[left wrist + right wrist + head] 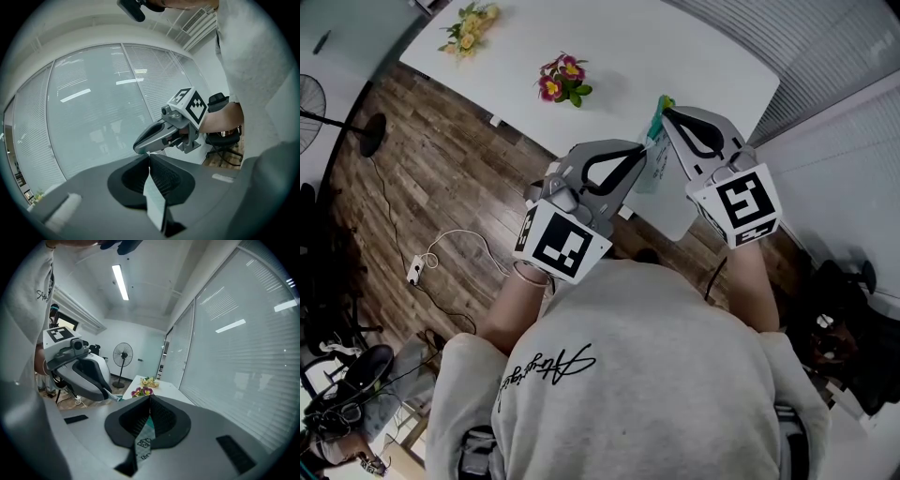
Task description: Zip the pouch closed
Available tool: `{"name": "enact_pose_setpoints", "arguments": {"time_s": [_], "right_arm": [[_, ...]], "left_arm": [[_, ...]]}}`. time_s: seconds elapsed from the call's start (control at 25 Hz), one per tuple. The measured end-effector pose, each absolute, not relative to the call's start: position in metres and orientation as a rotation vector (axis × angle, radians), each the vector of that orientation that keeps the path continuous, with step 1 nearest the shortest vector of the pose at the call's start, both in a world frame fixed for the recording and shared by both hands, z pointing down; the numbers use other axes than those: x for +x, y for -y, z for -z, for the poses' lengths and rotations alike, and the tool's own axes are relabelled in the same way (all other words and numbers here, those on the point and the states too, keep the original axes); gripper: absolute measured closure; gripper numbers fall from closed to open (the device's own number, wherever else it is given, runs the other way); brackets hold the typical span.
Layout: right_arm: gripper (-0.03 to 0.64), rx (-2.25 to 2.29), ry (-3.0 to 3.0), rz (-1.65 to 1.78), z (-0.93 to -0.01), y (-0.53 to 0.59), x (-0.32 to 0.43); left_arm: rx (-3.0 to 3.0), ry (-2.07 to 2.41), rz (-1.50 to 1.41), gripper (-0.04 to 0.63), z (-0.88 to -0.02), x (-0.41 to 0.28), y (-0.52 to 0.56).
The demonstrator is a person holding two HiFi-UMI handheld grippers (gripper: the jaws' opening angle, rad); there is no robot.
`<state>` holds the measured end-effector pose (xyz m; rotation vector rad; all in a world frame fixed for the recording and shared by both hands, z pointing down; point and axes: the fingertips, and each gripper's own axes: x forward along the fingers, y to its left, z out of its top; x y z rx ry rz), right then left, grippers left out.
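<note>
A small translucent pouch [653, 161] with a green top edge hangs in the air over the near edge of the white table [675, 56], held between both grippers. My left gripper [644, 148] is shut on the pouch's side; in the left gripper view a thin pale sheet of the pouch [154, 201] runs back between the shut pads of the left gripper [149, 157]. My right gripper [664, 111] is shut on the green end. In the right gripper view, the right gripper [150, 397] clamps a printed green-and-white strip of the pouch [143, 439]. The zipper slider is hidden.
Pink flowers [563, 81] and yellow flowers [469, 26] lie on the table farther out. A standing fan [319, 108] and a power strip with cable [414, 270] are on the wooden floor at left. Glass walls with blinds lie beyond the table.
</note>
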<state>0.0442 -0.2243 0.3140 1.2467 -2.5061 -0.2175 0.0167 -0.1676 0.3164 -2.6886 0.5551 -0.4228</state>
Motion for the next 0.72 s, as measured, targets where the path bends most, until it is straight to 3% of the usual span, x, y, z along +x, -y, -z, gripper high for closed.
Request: {"name": "enact_pose_setpoints", "arguments": {"time_s": [0.72], "right_arm": [[0.612,1.328,2.484,0.232,-0.309,0.243,0.061]], "left_arm": [[-2.704,-0.559,0.396,0.588,-0.31,0.018,0.169]]}}
